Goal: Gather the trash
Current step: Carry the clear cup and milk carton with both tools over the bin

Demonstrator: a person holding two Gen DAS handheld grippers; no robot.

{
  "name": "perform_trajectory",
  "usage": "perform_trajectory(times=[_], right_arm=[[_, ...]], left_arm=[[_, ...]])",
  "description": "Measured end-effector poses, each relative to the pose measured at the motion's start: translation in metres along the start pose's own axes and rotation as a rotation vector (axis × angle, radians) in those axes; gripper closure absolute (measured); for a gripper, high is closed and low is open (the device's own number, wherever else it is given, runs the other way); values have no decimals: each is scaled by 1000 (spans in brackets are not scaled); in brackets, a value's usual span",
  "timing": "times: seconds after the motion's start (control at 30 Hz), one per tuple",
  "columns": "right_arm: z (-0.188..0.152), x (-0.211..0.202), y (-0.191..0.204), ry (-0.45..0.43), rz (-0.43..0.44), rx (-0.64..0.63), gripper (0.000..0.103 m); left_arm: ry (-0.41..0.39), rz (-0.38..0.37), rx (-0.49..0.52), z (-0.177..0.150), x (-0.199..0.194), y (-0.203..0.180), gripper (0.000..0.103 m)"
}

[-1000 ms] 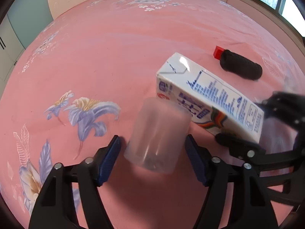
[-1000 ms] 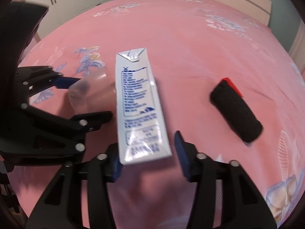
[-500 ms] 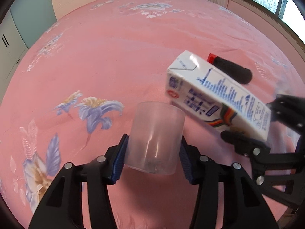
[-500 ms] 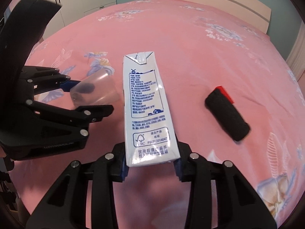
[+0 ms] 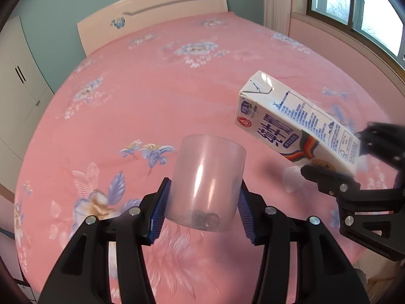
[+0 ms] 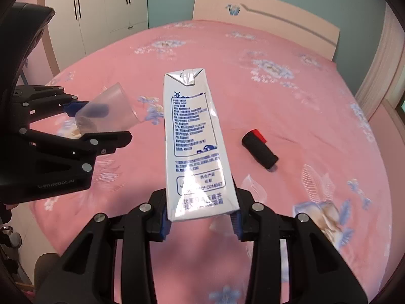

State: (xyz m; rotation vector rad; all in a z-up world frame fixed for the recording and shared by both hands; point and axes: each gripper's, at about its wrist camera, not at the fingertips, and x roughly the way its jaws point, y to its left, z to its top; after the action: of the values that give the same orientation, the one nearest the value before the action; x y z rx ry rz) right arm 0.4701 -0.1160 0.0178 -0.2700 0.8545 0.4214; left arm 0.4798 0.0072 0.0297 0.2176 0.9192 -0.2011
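Note:
My left gripper (image 5: 202, 202) is shut on a clear plastic cup (image 5: 206, 179) and holds it lifted above the pink flowered bed (image 5: 152, 96). The cup also shows in the right wrist view (image 6: 106, 115). My right gripper (image 6: 201, 215) is shut on the base of a white and blue milk carton (image 6: 195, 141), held above the bed with its top pointing away. The carton shows at the right of the left wrist view (image 5: 293, 124). A black roll with a red end (image 6: 259, 149) lies on the bed, right of the carton.
A pale headboard (image 6: 265, 17) stands at the far end of the bed. White wardrobes (image 6: 101, 7) line the left wall. A window (image 5: 354, 5) is on the right side. The bed's near edge drops to the floor (image 6: 17, 240) at lower left.
Both grippers closed on their objects and lifted them off the bed. The views tilted up, so the headboard and walls came into sight.

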Motion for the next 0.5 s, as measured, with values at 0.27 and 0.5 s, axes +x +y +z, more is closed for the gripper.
perform_trajectory(times=[0.27, 0.5], right_arm=[[-30, -94, 24, -69, -33, -12, 64], [-68, -155, 45, -102, -50, -22, 64]], left_arm=[[-60, 27, 23, -29, -85, -21, 50], [-94, 33, 28, -67, -140, -36, 50]])
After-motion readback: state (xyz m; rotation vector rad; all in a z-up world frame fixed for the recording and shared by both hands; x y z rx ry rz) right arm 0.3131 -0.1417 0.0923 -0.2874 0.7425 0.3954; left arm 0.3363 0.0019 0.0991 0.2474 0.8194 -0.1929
